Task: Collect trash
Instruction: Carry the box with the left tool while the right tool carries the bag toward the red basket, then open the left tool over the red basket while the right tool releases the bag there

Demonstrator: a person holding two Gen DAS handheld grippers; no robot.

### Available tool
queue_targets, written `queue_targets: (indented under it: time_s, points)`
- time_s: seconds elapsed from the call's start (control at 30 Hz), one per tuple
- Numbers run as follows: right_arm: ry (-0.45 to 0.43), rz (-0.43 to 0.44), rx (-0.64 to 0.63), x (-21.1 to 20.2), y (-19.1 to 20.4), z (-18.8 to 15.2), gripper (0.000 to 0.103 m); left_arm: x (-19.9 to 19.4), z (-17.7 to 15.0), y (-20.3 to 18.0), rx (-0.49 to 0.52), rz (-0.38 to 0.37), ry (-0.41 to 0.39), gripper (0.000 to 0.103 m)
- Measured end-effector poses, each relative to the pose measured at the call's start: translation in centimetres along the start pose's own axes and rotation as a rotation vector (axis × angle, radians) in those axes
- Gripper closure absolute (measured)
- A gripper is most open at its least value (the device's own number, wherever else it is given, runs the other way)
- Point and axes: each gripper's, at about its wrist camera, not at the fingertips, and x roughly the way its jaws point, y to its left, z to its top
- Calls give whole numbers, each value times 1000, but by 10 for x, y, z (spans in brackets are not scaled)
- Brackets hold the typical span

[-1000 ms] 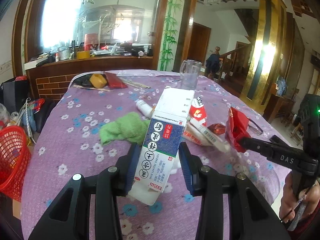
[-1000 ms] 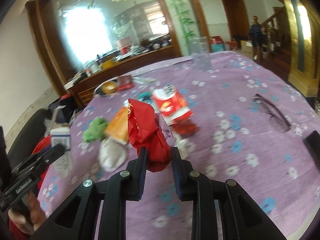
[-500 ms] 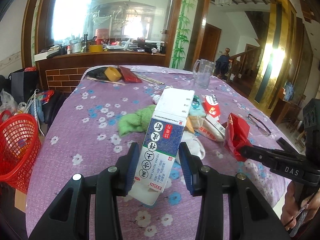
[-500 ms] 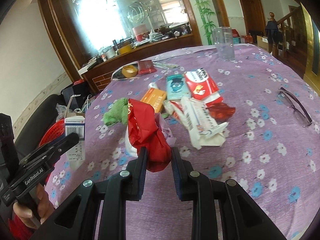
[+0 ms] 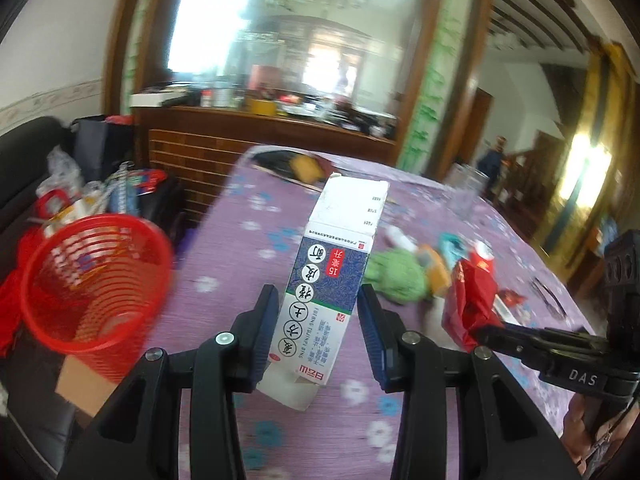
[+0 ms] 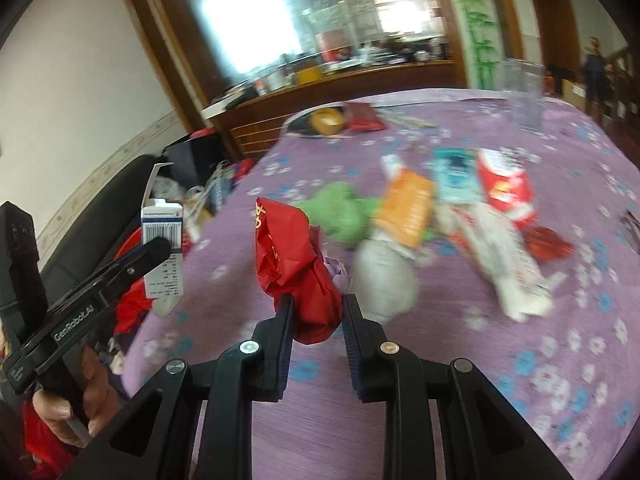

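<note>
My left gripper (image 5: pixel 318 328) is shut on a tall white and blue medicine box (image 5: pixel 334 280), held upright above the purple flowered tablecloth (image 5: pixel 224 292). The same box (image 6: pixel 163 236) shows in the right wrist view at the table's left edge. My right gripper (image 6: pixel 316 320) is shut on a crumpled red wrapper (image 6: pixel 298 268); that wrapper (image 5: pixel 472 300) also appears at the right in the left wrist view. A red mesh basket (image 5: pixel 92 280) stands off the table's left side, partly blurred.
Loose litter lies mid-table: a green cloth (image 6: pixel 344 212), an orange packet (image 6: pixel 408 208), a teal packet (image 6: pixel 454 176), a red and white pack (image 6: pixel 506 188), white wrappers (image 6: pixel 508 264). A glass jug (image 6: pixel 522 96) stands far back. A cluttered wooden counter (image 5: pixel 256 136) lies beyond.
Both grippers have swung left across the table with their loads. The red basket has come much closer in the left wrist view, and the litter pile has slid right.
</note>
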Motion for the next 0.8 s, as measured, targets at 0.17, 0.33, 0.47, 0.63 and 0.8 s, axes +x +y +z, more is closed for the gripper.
queue_targets:
  time_s: [0.17,0.33,0.47,0.63,0.8]
  points:
    - [30,68,-53,28,45,20,77,-17,7,62,-101,109,-22,63]
    - [70,134,-99,62,95,42,77,-23,9,128,-205,209,-13,63]
    - [102,170,-132,93,135,56,77,-21,9,166,-246,246,6,63]
    - [143,202,-162,131,178,67,77,-13,13,193,-281,269,14,63]
    - [167,216,-173,161,212,75,76,-10,21,207,-287,307,-5,61]
